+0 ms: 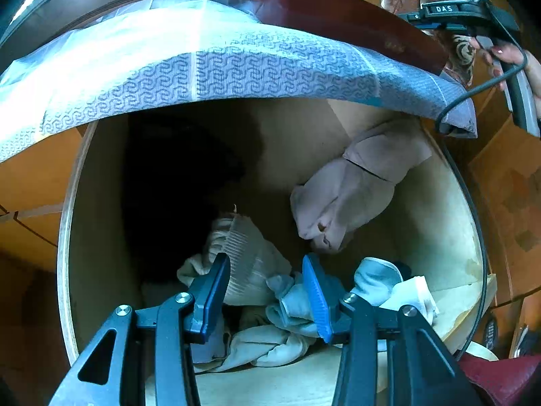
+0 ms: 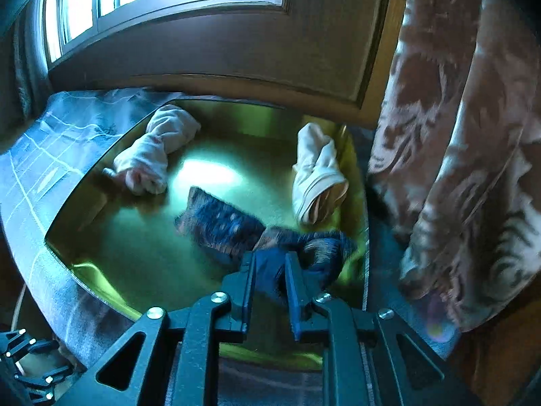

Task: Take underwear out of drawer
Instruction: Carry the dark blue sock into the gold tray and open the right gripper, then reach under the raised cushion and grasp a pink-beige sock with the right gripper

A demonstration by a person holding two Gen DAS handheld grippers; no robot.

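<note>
1. Left wrist view. Open pale-wood drawer (image 1: pixel 439 237) beneath a blue-and-white patterned cloth (image 1: pixel 236 67) draped over the cabinet top.
   - Left gripper (image 1: pixel 267 291): blue-padded jaws apart, hovering over the heap at the drawer's near edge, nothing pinched.
   - Cream ribbed knit garment (image 1: pixel 243 257) between the jaws, at the near edge; light blue soft folded garment (image 1: pixel 294 304) touching the right-hand pad; white crumpled piece (image 1: pixel 416 297) near the near right corner.
   - Beige-pink bundled underwear (image 1: pixel 351 196) towards the right wall, apart from the heap.
   - Far left of the drawer in deep shadow; contents there not discernible.
   - Other tool's black handle held by a hand (image 1: pixel 514 64) at upper right, outside the drawer.

2. Right wrist view. Greenish glass-like tabletop (image 2: pixel 135 257) over grey patterned cloth (image 2: pixel 40 169), floral brown curtain (image 2: pixel 456 135) alongside its right edge.
   - Right gripper (image 2: pixel 270 270): jaws nearly together, clamped on a dark blue patterned knit garment (image 2: pixel 219 226) at the near right edge of the tabletop.
   - Pale pink rolled garment (image 2: pixel 152 155) near the far left edge; white folded underwear with banded hem (image 2: pixel 318 182) near the right edge.

3. Handling, judged.
   - Light, limp, non-fragile; likely to drape and snag neighbours.
   - Best hold: a thick fold or waistband, pinched deep, then lifted clear of the heap.
</note>
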